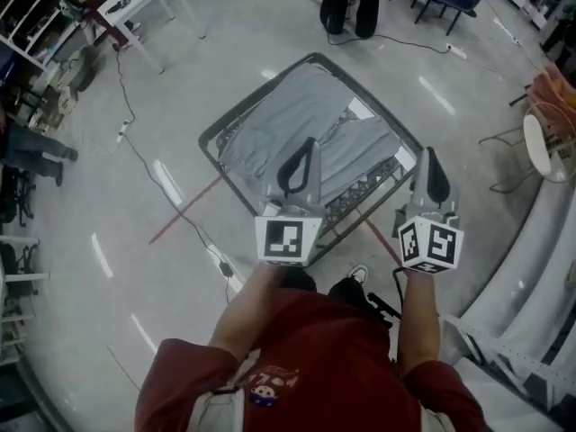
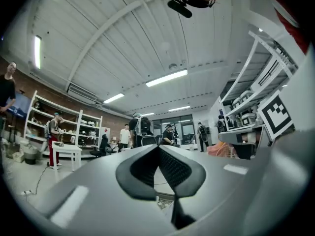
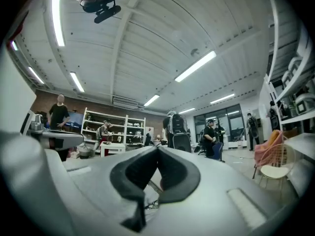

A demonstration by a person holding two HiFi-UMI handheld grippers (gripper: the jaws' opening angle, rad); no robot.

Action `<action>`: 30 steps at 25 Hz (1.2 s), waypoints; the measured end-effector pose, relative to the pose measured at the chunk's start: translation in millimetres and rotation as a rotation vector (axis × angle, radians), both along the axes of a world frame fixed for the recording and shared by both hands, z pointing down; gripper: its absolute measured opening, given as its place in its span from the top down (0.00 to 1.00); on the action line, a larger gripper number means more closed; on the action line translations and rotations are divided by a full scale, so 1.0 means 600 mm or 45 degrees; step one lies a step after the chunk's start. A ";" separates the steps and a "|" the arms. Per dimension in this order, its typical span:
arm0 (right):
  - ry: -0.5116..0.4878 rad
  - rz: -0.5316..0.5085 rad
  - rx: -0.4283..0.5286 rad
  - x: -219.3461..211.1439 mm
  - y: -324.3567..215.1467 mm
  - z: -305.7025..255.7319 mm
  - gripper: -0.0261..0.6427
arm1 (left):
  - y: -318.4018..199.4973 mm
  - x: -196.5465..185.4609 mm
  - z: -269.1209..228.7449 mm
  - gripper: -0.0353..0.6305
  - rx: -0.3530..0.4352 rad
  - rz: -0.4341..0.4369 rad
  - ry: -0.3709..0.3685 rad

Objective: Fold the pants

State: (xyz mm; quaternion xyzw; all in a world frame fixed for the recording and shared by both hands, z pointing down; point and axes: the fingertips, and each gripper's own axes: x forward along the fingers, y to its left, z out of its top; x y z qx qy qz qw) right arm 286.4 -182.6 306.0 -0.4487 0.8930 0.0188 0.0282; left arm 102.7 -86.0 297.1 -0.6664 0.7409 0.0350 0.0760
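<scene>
Head view is showing me hovering left gripper (image 1: 309, 148) and right gripper (image 1: 429, 157), both pinched closed and empty, near the pants (image 1: 301, 115); reaching in like this, I'm risking bunching the cloth.

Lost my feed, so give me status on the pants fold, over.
Left gripper and right gripper both shut, empty, near front edge of table. Pants spread on it, no fold seen. Nothing lying on them.

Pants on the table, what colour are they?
The pants are light grey, clearest in the head view.
</scene>
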 end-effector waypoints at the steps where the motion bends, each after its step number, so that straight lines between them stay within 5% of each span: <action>1: 0.002 -0.045 -0.001 0.009 -0.011 0.001 0.96 | -0.001 0.012 0.001 0.94 -0.003 -0.047 0.000; 7: 0.019 -0.267 -0.014 0.049 -0.052 0.007 0.96 | 0.019 0.067 0.010 0.94 -0.041 -0.290 -0.007; 15: 0.005 -0.468 -0.052 0.026 -0.063 0.024 0.96 | 0.053 0.083 0.019 0.94 -0.074 -0.477 -0.025; 30: 0.051 -0.789 0.055 -0.200 -0.107 0.012 0.96 | 0.040 -0.065 0.028 0.94 -0.035 -0.710 -0.049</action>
